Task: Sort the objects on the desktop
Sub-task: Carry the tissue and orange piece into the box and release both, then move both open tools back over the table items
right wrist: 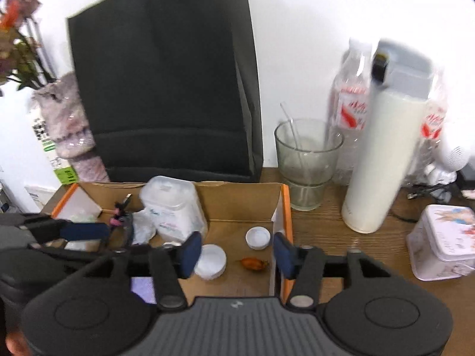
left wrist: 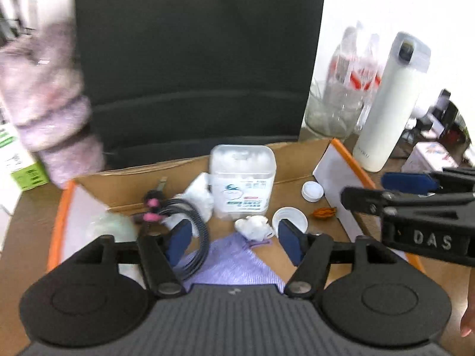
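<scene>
Wooden desk (right wrist: 326, 237), cotton-swab box (left wrist: 242, 178) upright in carton (left wrist: 297, 160)

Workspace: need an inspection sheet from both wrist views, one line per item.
Surface: wooden desk, open cardboard box on it.
Job's things: in the box, swab tub, two white caps, crumpled tissue, purple cloth, orange scrap.
Clutter: glass, white flask, plastic bottles, tin, beside the box.
Grippers: left tool and right tool both open, empty, over the box.
Cables: black coiled cable in the box, by the left tool's finger.
Surroundings: black bag behind, white wall, flowers at left.
</scene>
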{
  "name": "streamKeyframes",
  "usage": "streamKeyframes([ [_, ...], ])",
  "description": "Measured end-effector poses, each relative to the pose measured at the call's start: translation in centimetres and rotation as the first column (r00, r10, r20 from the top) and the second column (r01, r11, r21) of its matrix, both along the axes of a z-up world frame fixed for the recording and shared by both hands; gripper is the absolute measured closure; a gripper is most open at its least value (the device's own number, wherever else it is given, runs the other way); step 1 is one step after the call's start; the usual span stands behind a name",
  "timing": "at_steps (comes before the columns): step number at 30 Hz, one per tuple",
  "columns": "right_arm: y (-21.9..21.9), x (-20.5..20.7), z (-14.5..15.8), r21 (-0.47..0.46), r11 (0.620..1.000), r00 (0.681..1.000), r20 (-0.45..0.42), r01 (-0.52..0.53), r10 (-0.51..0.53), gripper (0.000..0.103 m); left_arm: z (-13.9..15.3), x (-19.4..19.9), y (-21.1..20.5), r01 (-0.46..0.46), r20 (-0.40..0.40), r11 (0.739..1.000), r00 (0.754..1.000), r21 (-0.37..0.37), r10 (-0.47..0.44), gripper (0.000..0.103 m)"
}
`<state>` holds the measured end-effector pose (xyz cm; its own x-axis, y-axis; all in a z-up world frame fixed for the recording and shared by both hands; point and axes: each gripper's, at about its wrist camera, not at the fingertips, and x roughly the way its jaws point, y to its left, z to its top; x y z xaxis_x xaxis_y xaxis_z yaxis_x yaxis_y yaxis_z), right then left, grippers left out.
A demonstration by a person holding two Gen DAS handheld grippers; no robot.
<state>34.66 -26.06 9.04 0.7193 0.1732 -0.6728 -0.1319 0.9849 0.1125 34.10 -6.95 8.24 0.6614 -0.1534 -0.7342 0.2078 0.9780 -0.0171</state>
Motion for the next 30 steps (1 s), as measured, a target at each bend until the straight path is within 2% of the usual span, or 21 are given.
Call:
streamKeyframes([
  [1, 0.1, -1.1, 0.5, -0.008, 1.0, 1.0, 0.007, -0.008, 0.008, 0.046, 0.7, -0.6, 0.5, -0.016, 0.005, 1.0, 1.0, -0.011, 0.016, 0.027],
  [3, 0.5, -3.2, 1.1, -0.02, 1.0, 1.0, 0.008, -0.021, 0.021, 0.045, 1.5, -3.0, 1.4, -0.066, 0.017, 0.997, 0.998, -0.037, 0.067, 0.013],
  [7, 0.9, -9.4, 1.3, -0.005, 1.0, 0.999, 0.034, -0.028, 0.029, 0.039, 1.7, -10.6, 2.6, -0.176, 0.082, 0.983, 0.98, -0.055, 0.18, 0.007],
  [9, 0.9, -13.4, 1.1, 0.015, 0.999, 0.997, 0.067, -0.043, 0.042, 0.035, 1.7, -14.8, 3.1, -0.186, 0.12, 0.979, 0.974, -0.084, 0.195, 0.002],
  [12, 1.3, -20.2, 0.0, 0.018, 0.997, 0.991, 0.116, -0.073, 0.07, 0.02, 0.5, -22.2, 3.7, -0.174, 0.176, 0.978, 0.965, -0.119, 0.193, 0.0],
  [14, 1.5, -24.5, -1.4, 0.018, 0.995, 0.991, 0.098, -0.098, 0.096, 0.019, -0.8, -26.4, 3.6, -0.159, 0.194, 0.98, 0.964, -0.118, 0.18, 0.0],
  [16, 1.3, -28.0, -2.7, 0.058, 0.993, 0.992, 0.082, -0.098, 0.093, 0.019, -2.5, -30.2, 3.6, -0.159, 0.21, 0.981, 0.961, -0.113, 0.18, 0.0],
  [18, 1.0, -31.2, -4.2, 0.095, 0.991, 0.994, 0.07, -0.096, 0.09, 0.019, -4.5, -33.1, 3.1, -0.181, 0.209, 0.981, 0.959, -0.073, 0.192, 0.0],
  [19, 1.0, -32.8, -5.0, 0.101, 0.991, 0.994, 0.073, -0.085, 0.078, 0.019, -5.2, -34.2, 2.7, -0.158, 0.211, 0.986, 0.964, -0.049, 0.165, 0.0],
  [22, 1.6, -36.8, -6.8, 0.018, 0.999, 0.994, 0.098, -0.047, 0.045, 0.019, -7.0, -37.0, 1.5, -0.162, 0.238, 0.985, 0.96, 0.053, 0.145, 0.0],
  [26, 1.5, -41.3, -7.7, -0.042, 0.999, 0.989, 0.145, -0.008, 0.014, 0.015, -8.4, -39.8, 0.8, -0.083, 0.238, 0.993, 0.969, 0.083, 0.061, 0.0],
  [29, 1.5, -43.7, -8.1, -0.023, 1.0, 0.983, 0.185, -0.013, 0.017, 0.011, -8.0, -40.7, 0.3, -0.085, 0.314, 0.991, 0.948, 0.103, 0.048, 0.0],
  [30, 1.4, -43.8, -8.3, -0.015, 1.0, 0.982, 0.188, -0.023, 0.026, 0.01, -8.3, -40.8, 0.2, -0.079, 0.309, 0.991, 0.95, 0.107, 0.042, 0.0],
])
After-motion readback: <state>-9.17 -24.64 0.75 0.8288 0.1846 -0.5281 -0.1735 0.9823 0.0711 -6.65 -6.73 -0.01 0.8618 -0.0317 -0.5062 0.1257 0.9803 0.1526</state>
